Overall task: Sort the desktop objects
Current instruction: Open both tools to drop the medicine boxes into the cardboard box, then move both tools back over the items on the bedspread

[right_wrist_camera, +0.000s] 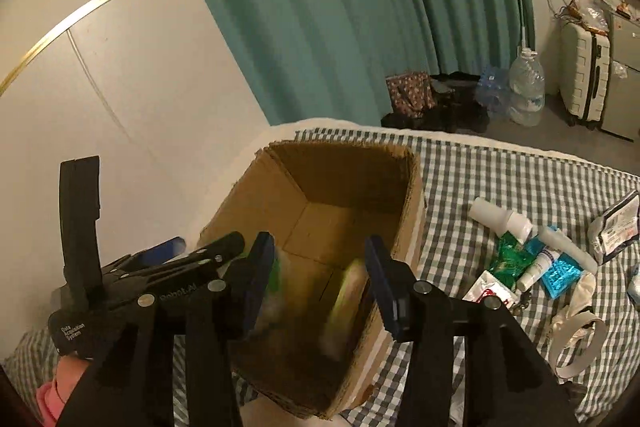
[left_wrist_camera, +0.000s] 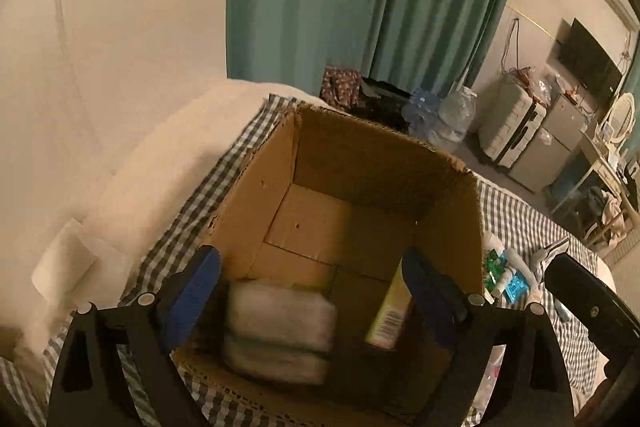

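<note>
Left gripper (left_wrist_camera: 312,291) held wide, nothing gripped | right gripper (right_wrist_camera: 320,279) parted, nothing gripped | white packet (left_wrist_camera: 280,331) and yellow tube (left_wrist_camera: 390,311) seen blurred in cardboard box (left_wrist_camera: 360,155) | more items (right_wrist_camera: 532,263) scattered on checked cloth (right_wrist_camera: 500,167)

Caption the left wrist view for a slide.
Open left gripper over a cardboard box holding a white pack and yellow tube.

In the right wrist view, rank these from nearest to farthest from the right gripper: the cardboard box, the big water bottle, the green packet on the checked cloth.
1. Cardboard box: right under the right gripper, which hangs over its opening.
2. Green packet: to the right, on the checked cloth.
3. Water bottle: on the floor, beyond the cloth.
</note>
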`<state>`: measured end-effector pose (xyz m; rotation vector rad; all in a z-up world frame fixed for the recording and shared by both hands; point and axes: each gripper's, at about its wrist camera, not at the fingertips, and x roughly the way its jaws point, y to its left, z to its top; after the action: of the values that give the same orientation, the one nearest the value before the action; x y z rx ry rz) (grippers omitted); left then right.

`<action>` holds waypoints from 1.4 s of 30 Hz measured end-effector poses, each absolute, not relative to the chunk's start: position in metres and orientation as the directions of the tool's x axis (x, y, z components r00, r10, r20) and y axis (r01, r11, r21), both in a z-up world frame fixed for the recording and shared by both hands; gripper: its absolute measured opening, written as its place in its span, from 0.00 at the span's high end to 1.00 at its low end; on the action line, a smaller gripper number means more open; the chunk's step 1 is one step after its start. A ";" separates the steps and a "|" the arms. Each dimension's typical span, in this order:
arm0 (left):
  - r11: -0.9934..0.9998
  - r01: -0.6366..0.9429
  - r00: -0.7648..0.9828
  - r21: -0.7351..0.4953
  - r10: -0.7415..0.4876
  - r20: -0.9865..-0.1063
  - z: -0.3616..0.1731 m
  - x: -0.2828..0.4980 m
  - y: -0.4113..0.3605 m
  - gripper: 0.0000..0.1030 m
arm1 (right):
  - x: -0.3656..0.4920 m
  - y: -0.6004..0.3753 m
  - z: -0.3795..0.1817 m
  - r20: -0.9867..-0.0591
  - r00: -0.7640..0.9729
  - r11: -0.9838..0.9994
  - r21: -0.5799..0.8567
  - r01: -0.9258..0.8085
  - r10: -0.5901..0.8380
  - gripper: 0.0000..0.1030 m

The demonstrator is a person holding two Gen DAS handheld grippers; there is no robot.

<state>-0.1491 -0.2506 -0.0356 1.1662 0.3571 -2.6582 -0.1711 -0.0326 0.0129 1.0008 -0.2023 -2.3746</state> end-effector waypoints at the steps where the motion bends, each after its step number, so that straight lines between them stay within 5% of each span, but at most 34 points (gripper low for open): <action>1: -0.948 0.292 -0.667 -0.127 -0.107 -0.737 -0.032 -0.146 -0.248 0.04 | -0.169 -0.031 0.015 -0.615 -0.576 -0.840 0.336 0.426 -0.539 0.54; 12: -0.968 0.212 -0.756 -0.137 -0.073 -0.651 0.016 -0.120 -0.199 0.00 | -0.138 0.010 0.052 -0.565 -0.666 -0.873 0.300 0.384 -0.487 0.49; 15: -0.974 0.178 -0.775 -0.143 -0.050 -0.629 0.025 -0.114 -0.178 0.00 | -0.123 0.034 0.066 -0.529 -0.721 -0.893 0.284 0.348 -0.449 0.33; 17: -0.976 0.160 -0.796 -0.145 -0.041 -0.604 0.031 -0.106 -0.160 0.00 | -0.113 0.050 0.074 -0.501 -0.755 -0.905 0.274 0.325 -0.423 0.12; 20: -0.977 0.138 -0.827 -0.161 -0.024 -0.561 0.038 -0.096 -0.136 0.00 | -0.097 0.079 0.087 -0.455 -0.804 -0.921 0.254 0.296 -0.383 0.01; 28: -0.966 0.121 -0.874 -0.229 0.006 -0.486 0.039 -0.081 -0.086 0.00 | -0.057 0.143 0.101 -0.418 -0.906 -0.998 0.011 0.066 -0.065 0.00; 34: -0.982 0.019 -0.859 -0.191 0.082 -0.506 0.023 -0.079 -0.047 0.00 | -0.057 0.219 0.073 -0.460 -0.873 -0.950 0.310 0.015 -0.164 0.00; 39: -0.991 -0.012 -0.808 -0.131 0.087 -0.583 -0.012 -0.089 -0.016 0.00 | -0.060 0.247 0.053 -0.485 -0.872 -0.962 0.265 -0.071 -0.069 0.00; 42: -0.995 -0.024 -0.779 -0.098 0.080 -0.622 -0.034 -0.098 0.001 0.00 | -0.075 0.267 0.027 -0.588 -0.808 -0.943 0.295 -0.155 -0.051 0.00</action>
<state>-0.0984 0.0009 -0.0336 1.0599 0.1349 -3.0128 -0.0750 0.2673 0.0274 0.9881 -0.5335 -2.9938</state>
